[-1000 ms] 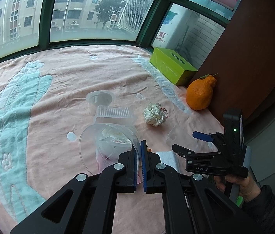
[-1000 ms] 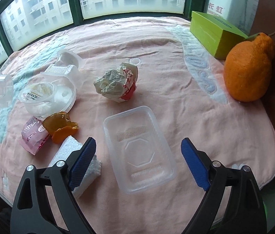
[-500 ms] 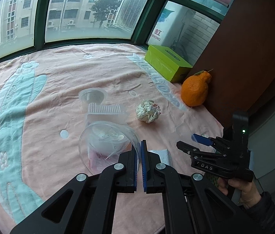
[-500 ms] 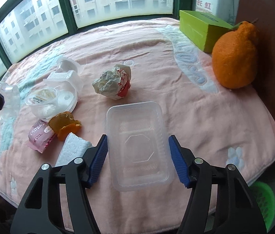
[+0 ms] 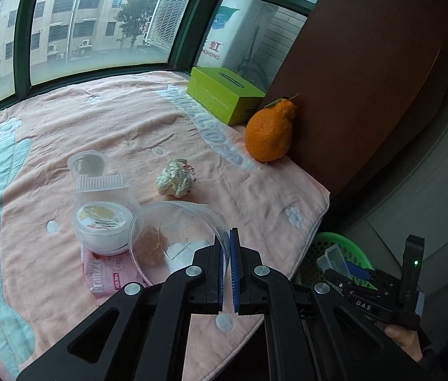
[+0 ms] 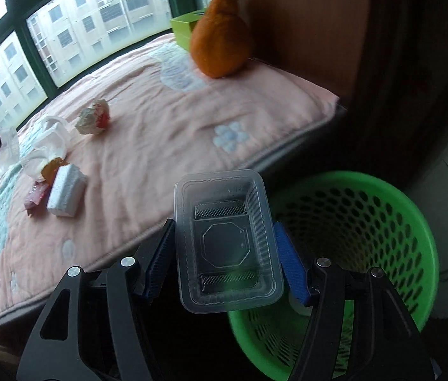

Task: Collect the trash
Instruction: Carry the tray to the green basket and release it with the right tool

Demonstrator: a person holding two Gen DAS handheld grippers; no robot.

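My right gripper [image 6: 224, 227] is shut on a clear plastic tray [image 6: 227, 238], its blue pads pressing on both long sides. It holds the tray off the table's edge, beside the rim of a green mesh basket [image 6: 382, 209] on the floor. In the left wrist view the same tray [image 5: 333, 255] shows in front of the basket [image 5: 341, 241]. My left gripper [image 5: 226, 238] is shut on the rim of a clear round plastic cup [image 5: 176, 235], held just above the pink cloth [image 5: 128, 120]. A crumpled paper ball [image 5: 176, 181] lies beyond it.
On the cloth lie a white round tub [image 5: 102, 225], a pink packet [image 5: 109, 273], orange peel [image 6: 54, 166], a white foam block [image 6: 65, 193] and more clear containers [image 5: 87, 163]. An orange fruit [image 5: 268, 133] and a green box [image 5: 224, 95] stand by a brown cabinet [image 5: 351, 79].
My right gripper closed on the tray, lifted it off the cloth and carried it right, past the table's edge to the basket. My left gripper moved right with the cup.
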